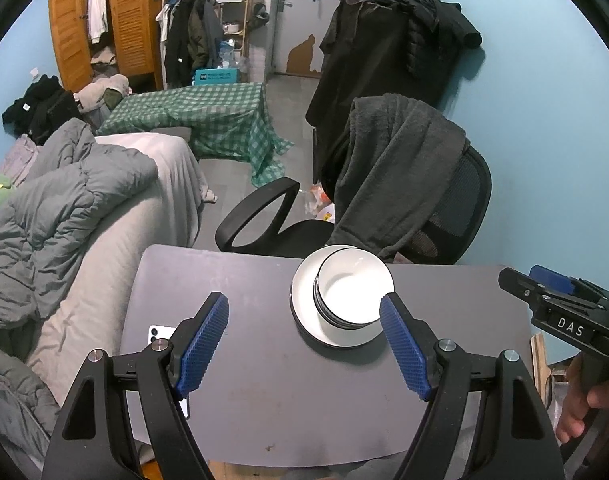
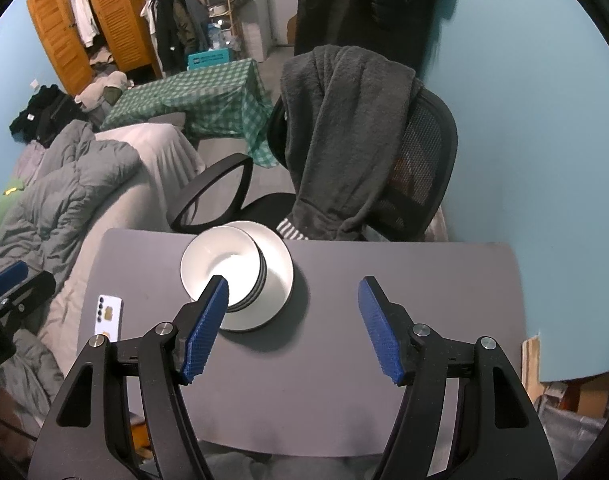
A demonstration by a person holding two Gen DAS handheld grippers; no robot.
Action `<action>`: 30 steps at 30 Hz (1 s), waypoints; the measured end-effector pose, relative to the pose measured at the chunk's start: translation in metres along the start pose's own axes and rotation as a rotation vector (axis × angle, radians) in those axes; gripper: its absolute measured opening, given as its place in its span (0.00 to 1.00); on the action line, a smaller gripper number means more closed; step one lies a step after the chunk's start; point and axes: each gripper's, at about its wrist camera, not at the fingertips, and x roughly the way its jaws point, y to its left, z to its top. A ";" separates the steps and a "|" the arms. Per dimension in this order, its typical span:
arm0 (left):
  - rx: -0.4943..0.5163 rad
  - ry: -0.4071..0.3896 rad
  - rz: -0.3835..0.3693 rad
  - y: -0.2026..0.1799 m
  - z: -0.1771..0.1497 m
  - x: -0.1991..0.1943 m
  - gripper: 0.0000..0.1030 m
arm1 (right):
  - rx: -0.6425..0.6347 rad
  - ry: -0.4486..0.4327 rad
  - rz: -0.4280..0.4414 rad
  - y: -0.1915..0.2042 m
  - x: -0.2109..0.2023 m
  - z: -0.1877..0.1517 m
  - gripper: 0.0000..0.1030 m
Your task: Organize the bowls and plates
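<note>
The left gripper (image 1: 304, 344) has black arms and blue, ribbed pads, spread wide and holding nothing. Its right pad (image 1: 404, 348) overlaps the plate's near rim in the left wrist view, but whether they touch cannot be told. The right gripper (image 2: 294, 328) is of the same make, its jaws likewise wide and empty, and its left pad (image 2: 208, 328) stands in front of the bowls.

Both hang over a smooth, matte grey table (image 1: 264, 400) with rounded corners and much bare top on its near half and right side. A white phone (image 2: 109, 316) lies flat by the left edge.

Farther on, near the far edge, a stack of round white bowls (image 1: 350, 292) with dark rims stands on a white plate (image 1: 304, 312).

Just beyond is a black mesh chair (image 1: 460, 208), a fuzzy grey garment (image 1: 392, 168) over its back. Left of the table lies a bed with a rumpled quilt (image 1: 64, 200).
</note>
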 end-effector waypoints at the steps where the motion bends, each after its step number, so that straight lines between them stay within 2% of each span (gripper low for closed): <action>1: -0.002 0.002 -0.001 0.001 0.000 0.000 0.77 | 0.000 0.000 -0.001 0.000 0.000 0.000 0.64; 30: -0.016 0.020 -0.019 -0.001 0.000 0.001 0.77 | -0.002 0.002 0.007 0.007 -0.001 0.001 0.64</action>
